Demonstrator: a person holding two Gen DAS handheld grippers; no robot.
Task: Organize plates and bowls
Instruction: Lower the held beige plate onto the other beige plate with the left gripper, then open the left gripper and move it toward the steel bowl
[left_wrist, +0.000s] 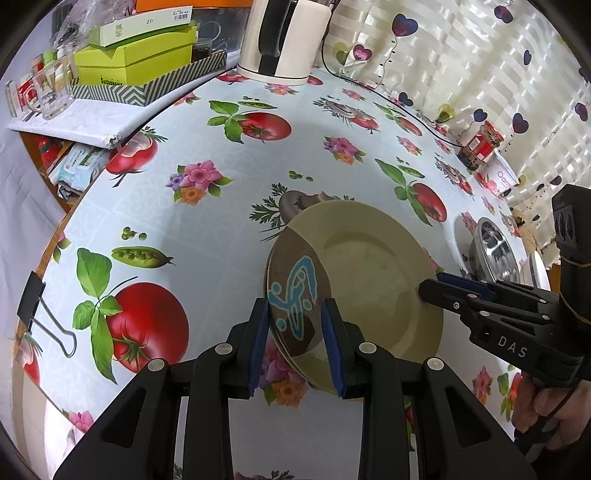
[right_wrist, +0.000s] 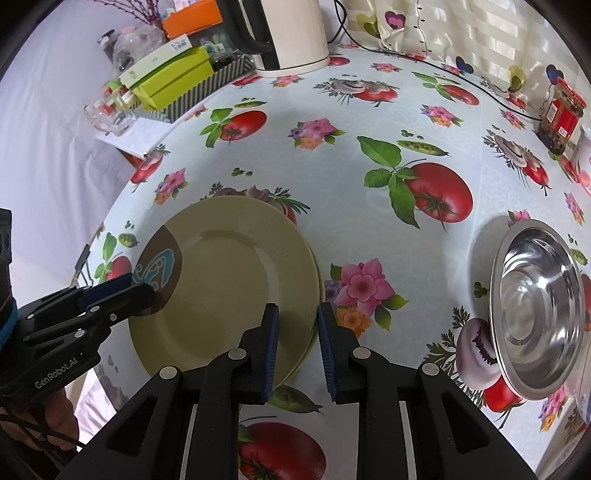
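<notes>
Both hand-held grippers, left (left_wrist: 294, 345) and right (right_wrist: 297, 352), pinch opposite rims of stacked plates (right_wrist: 225, 284): stiff, glazed, slippery, breakable.

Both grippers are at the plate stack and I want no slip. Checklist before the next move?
1. Plate stack flat on the table, two plates slightly offset: ok.
2. Left gripper straddles the brown-patch rim: ok.
3. Right gripper straddles the opposite rim: ok.
4. Fingers actually pressing the rims: cannot tell.
5. Steel bowl apart from the plates: ok.
</notes>
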